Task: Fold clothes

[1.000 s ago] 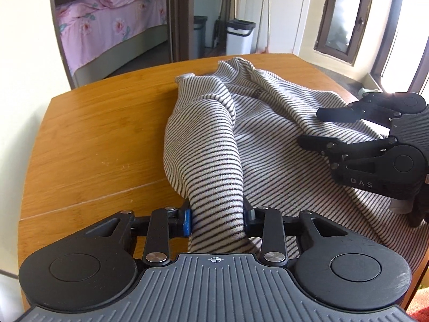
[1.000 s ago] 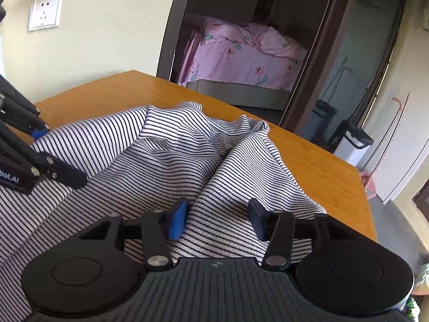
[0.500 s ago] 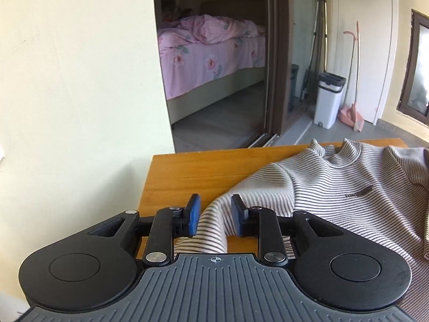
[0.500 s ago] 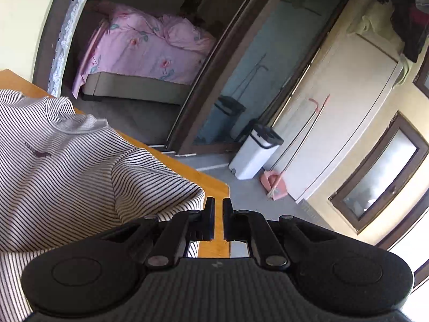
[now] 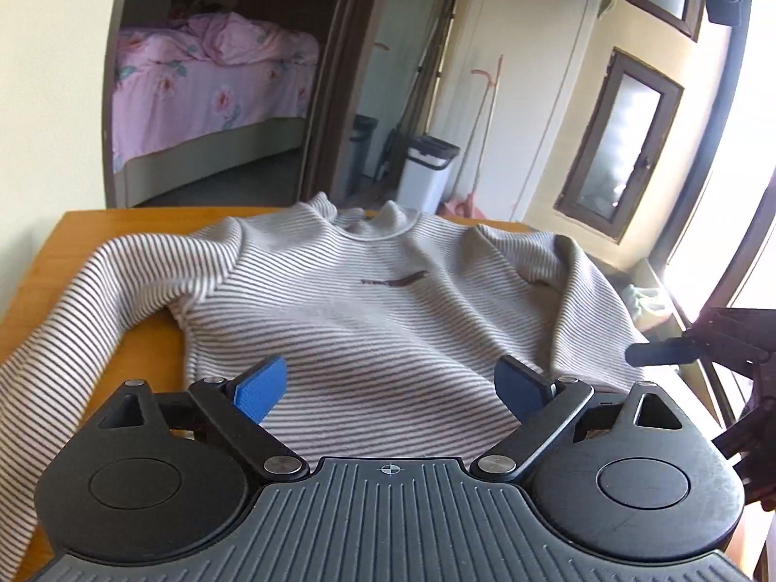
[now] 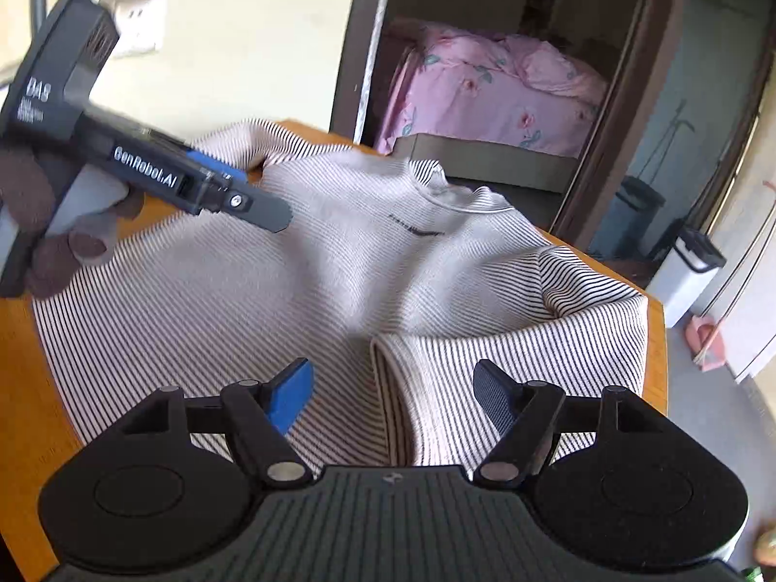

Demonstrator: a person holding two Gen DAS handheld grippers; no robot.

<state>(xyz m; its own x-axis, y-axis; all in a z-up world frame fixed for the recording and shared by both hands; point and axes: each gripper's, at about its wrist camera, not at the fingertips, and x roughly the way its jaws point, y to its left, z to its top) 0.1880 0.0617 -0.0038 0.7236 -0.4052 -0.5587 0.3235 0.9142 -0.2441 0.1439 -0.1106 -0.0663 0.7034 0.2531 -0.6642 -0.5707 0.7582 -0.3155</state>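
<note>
**Sweater spread flat, both grippers at its hem end with jaws opening**

The striped sweater (image 5: 368, 300) lies face up on the wooden table (image 5: 82, 237), its long axis running straight away from both grippers: hem nearest, collar at the far edge toward the doorway. The left gripper (image 5: 393, 390) hovers over the hem, its jaws opening and already wide apart, the blue pads clear of the cloth, nothing held. The right gripper (image 6: 393, 395) is opening too; a fold of the right sleeve (image 6: 485, 339) lies between its jaws, but the pads do not press on it.

The right sleeve is doubled back over the body and bunched near the table's right edge, so the right gripper is much the nearer one to deal with it. The left sleeve (image 5: 72, 320) trails out diagonally toward the near left corner, closest to the left gripper.

The sweater is a pale knit with thin dark stripes, a small dark mark on the chest, and soft wrinkles across the body; it looks limp and likely to sag wherever it is lifted
</note>
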